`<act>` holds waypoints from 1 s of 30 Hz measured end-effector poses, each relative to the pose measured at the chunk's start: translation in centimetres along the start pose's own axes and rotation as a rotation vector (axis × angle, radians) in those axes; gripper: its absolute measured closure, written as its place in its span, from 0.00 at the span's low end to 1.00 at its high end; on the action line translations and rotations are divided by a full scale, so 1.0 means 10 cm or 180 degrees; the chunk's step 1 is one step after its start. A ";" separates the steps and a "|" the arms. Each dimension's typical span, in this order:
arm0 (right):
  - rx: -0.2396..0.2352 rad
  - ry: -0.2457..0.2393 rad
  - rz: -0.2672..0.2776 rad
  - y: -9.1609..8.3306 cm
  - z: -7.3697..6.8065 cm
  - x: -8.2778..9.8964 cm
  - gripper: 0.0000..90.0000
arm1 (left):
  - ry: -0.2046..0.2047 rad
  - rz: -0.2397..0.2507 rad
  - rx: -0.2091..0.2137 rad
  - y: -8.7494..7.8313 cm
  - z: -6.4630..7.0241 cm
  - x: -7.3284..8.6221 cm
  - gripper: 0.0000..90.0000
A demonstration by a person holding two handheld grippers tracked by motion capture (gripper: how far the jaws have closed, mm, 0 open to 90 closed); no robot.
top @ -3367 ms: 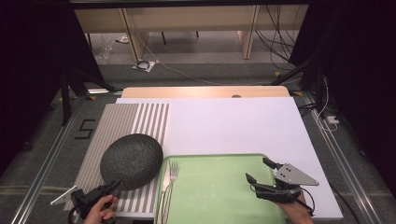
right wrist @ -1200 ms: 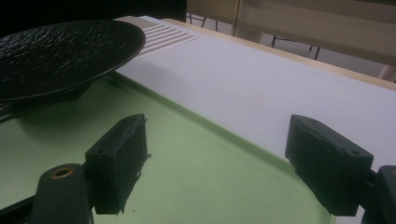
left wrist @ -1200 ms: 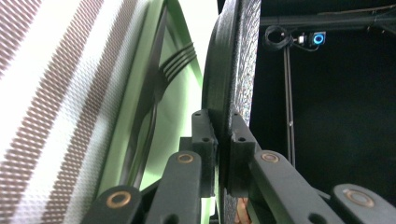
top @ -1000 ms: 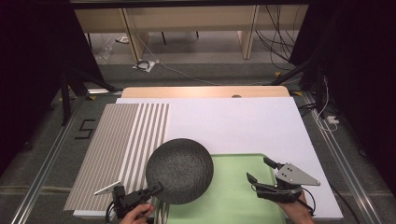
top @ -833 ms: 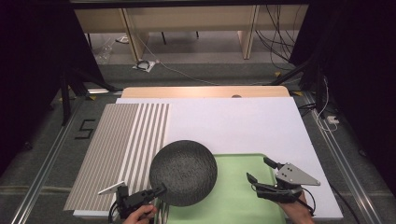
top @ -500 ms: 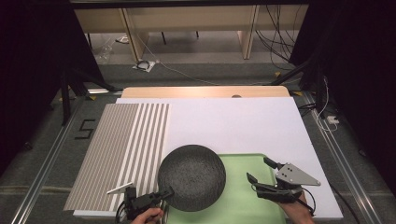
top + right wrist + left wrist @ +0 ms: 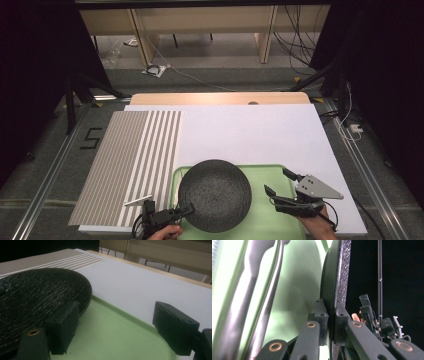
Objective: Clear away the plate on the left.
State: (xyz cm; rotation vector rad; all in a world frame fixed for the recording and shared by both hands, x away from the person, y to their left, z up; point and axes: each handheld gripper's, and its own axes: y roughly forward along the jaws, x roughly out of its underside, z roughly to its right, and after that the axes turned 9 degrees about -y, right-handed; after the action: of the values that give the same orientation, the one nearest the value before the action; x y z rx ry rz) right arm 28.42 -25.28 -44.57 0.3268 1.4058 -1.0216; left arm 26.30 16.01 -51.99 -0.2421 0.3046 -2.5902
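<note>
A dark speckled plate [image 7: 215, 194] hangs over the left half of the green tray [image 7: 272, 175]. My left gripper [image 7: 187, 210] is shut on the plate's near-left rim; in the left gripper view the rim [image 7: 334, 287] stands on edge between the two pads [image 7: 321, 312]. Under the plate, a fork handle [image 7: 249, 290] lies on the tray [image 7: 297, 290]. My right gripper [image 7: 278, 182] hovers open over the tray's right side, a little right of the plate. In the right gripper view the plate [image 7: 37, 297] lies just beyond its left pad [image 7: 65, 322], apart from it.
A striped grey and white placemat [image 7: 130, 160] covers the left of the white board [image 7: 250, 132]. A wooden table edge [image 7: 220, 98] runs along the back. A small white stick [image 7: 137, 201] lies on the mat near my left gripper.
My left gripper has carried the plate to the right, from the mat's edge to over the tray, covering the fork. The right gripper has not moved.
</note>
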 end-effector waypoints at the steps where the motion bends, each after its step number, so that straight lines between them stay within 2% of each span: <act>1: 0.0000 0.0001 0.0000 0.00 0.00 0.00 0.24 | 0.0007 -0.0022 -0.0011 0.01 0.00 0.00 0.94; 7: -0.0005 0.0001 0.0000 0.00 0.00 0.00 0.24 | 0.0029 -0.0091 -0.0075 0.07 0.00 0.02 0.93; 16: -0.0001 0.0007 0.0009 0.00 0.00 0.00 0.24 | 0.0089 -0.0171 -0.0101 0.16 0.01 0.05 0.93; 30: -0.0007 0.0013 0.0007 -0.01 0.00 0.00 0.24 | 0.0060 -0.0262 -0.0186 0.27 -0.02 0.06 0.93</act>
State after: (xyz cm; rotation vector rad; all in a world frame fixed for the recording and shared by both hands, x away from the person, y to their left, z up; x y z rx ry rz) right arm 28.39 -25.33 -44.55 0.3290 1.4099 -1.0181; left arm 26.99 13.42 -52.84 -0.2563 0.3851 -2.6686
